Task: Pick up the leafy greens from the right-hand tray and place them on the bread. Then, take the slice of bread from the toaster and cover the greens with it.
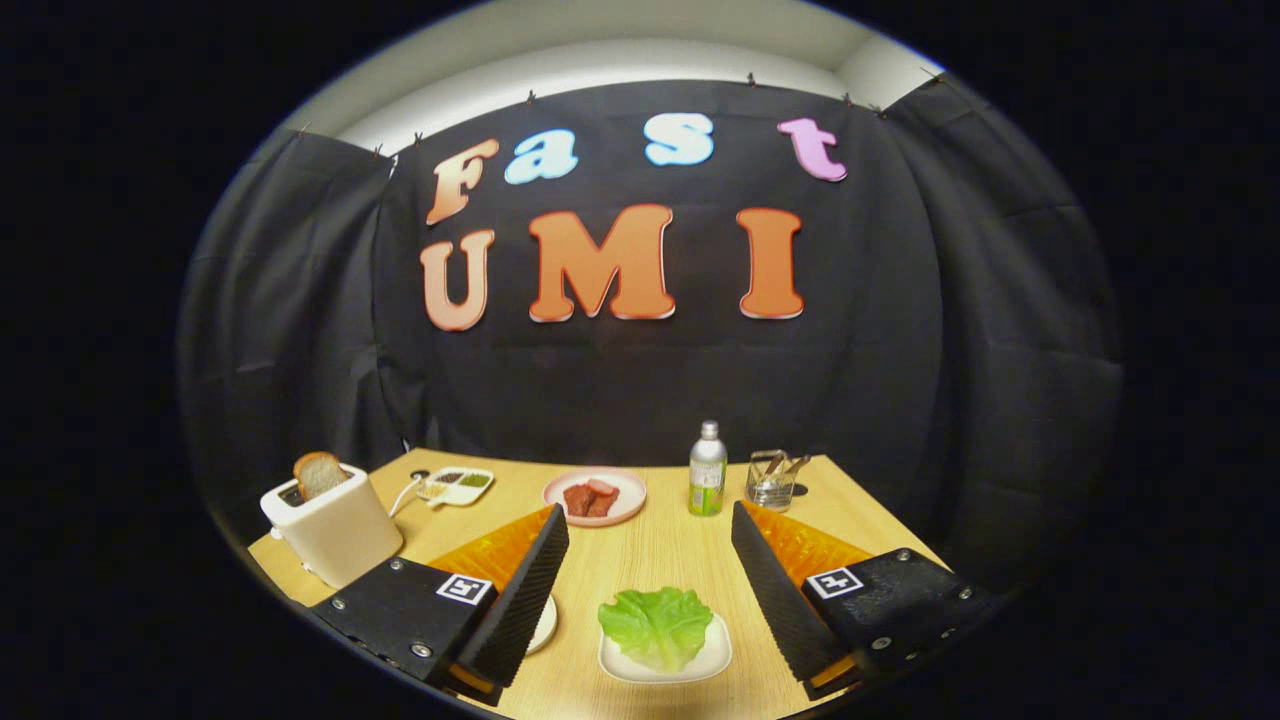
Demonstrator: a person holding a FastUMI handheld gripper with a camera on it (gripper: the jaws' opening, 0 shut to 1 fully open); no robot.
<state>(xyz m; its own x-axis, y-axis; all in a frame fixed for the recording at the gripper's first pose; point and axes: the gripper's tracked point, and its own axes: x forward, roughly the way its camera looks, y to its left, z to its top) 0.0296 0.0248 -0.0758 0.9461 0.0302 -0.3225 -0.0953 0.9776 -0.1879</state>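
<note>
The gripper point(648, 560) is hanging above the wooden worktop point(670, 560) with its two fingers spread wide apart, nothing held between them. Right in that gap, low down and close in, there's a leafy green lettuce piece point(656, 624) lying on a small white tray point(700, 668), not touching either finger. Just beside the left finger a bit of another white plate point(544, 622) pokes out, mostly hidden behind the finger, so what's on it can't be told.

Off to the left sits a white toaster point(335, 528) with a slice of bread point(319, 473) sticking up out of its slot, tilted a little. A white cord point(403, 494) runs from it toward a small white dish point(456, 485) with some dark and green bits in it, near the back of the worktop.

Beyond the fingers, roughly centre, a pink plate point(625, 512) holds a few reddish meat pieces point(591, 499). To its right stands a bottle point(707, 470) with a green label, upright, and next to that a clear glass holder point(772, 482) with something brownish inside, too small to make out.
</note>
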